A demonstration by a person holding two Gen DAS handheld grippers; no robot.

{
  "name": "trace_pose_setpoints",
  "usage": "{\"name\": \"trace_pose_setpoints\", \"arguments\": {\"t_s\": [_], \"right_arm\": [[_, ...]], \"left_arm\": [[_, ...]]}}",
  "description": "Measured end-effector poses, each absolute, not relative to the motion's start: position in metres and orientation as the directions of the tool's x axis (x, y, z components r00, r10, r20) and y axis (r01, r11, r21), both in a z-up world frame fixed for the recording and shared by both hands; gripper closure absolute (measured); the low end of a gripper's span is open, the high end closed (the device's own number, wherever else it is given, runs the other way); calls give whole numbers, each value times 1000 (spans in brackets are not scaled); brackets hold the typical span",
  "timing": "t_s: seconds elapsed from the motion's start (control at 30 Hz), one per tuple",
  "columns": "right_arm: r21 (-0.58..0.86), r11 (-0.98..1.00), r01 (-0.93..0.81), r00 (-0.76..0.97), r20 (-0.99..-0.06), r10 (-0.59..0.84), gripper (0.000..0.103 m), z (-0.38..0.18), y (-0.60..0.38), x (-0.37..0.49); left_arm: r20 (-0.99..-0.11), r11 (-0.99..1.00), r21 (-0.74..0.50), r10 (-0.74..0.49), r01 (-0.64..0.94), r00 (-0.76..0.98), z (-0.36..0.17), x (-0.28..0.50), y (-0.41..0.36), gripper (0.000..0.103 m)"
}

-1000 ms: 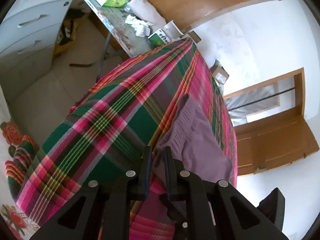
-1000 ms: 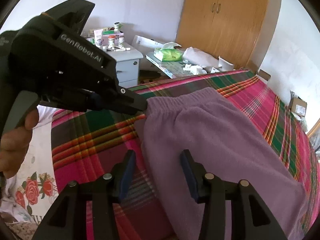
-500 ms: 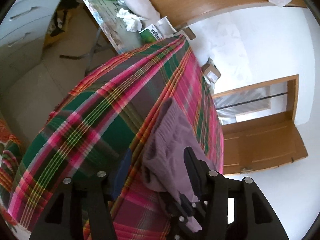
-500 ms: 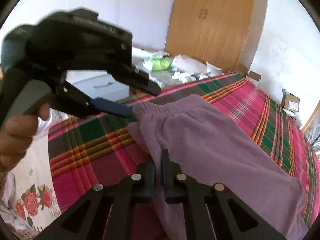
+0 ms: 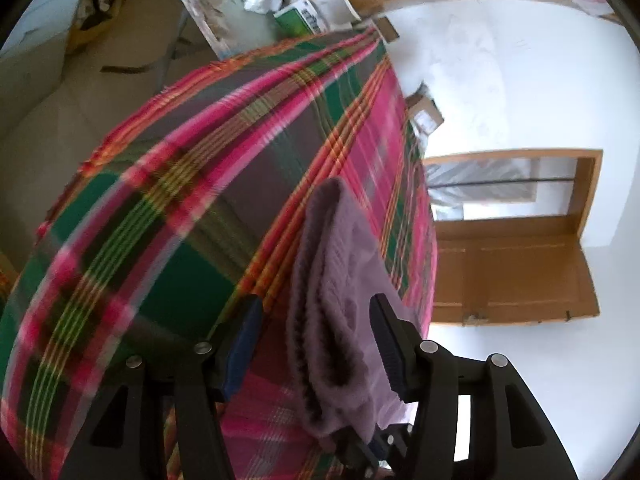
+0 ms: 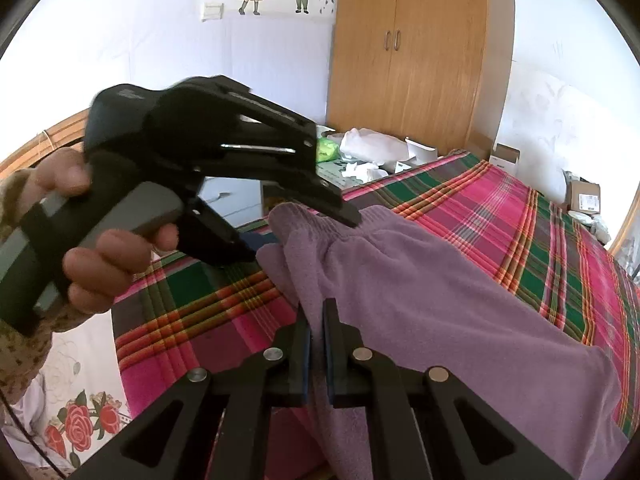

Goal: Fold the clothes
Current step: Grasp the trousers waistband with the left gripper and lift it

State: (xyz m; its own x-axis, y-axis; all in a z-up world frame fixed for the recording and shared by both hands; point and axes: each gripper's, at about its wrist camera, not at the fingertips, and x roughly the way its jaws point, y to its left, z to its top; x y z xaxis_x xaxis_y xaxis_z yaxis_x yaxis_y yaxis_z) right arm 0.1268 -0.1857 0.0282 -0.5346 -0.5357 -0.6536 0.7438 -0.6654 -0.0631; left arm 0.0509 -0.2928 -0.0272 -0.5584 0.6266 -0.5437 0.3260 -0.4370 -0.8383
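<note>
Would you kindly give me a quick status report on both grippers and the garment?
Right gripper shut on purple garment edge. Left gripper open, straddling the waistband. Garment lies on plaid bedspread; nothing in the way.

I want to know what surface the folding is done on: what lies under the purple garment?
Under the purple garment lies a plaid bedspread, pink, green and grey, showing all round it. What lies directly beneath the cloth is covered.
</note>
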Motion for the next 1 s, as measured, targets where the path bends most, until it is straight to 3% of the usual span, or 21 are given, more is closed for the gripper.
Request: {"name": "trace_pose_setpoints", "arguments": {"t_s": [0.4,0.7,0.83,0.9,1.0], "right_arm": [[-43,-664,746,-528,-647,-551,97,28,-185,127],[-36,-664,747,-529,-637,-560,97,30,-185,127],[-37,-668,743,-533,-637,-557,97,30,-185,128],[-37,-670,741,-534,-637,-555,97,29,-185,128],[-36,-667,744,-529,-641,-556,98,29,-187,129]], "left_arm": [[-533,-460,-846,707,270,-465,-30,9,-271,46],[-447,-371,-894,764,250,-464,-41,-5,-272,51],[-451,-385,-893,761,233,-467,-42,-6,-270,69],[-454,-392,-891,756,230,-471,-44,-5,-271,83],[-468,-417,-883,742,216,-480,-44,-3,-272,85]]}}
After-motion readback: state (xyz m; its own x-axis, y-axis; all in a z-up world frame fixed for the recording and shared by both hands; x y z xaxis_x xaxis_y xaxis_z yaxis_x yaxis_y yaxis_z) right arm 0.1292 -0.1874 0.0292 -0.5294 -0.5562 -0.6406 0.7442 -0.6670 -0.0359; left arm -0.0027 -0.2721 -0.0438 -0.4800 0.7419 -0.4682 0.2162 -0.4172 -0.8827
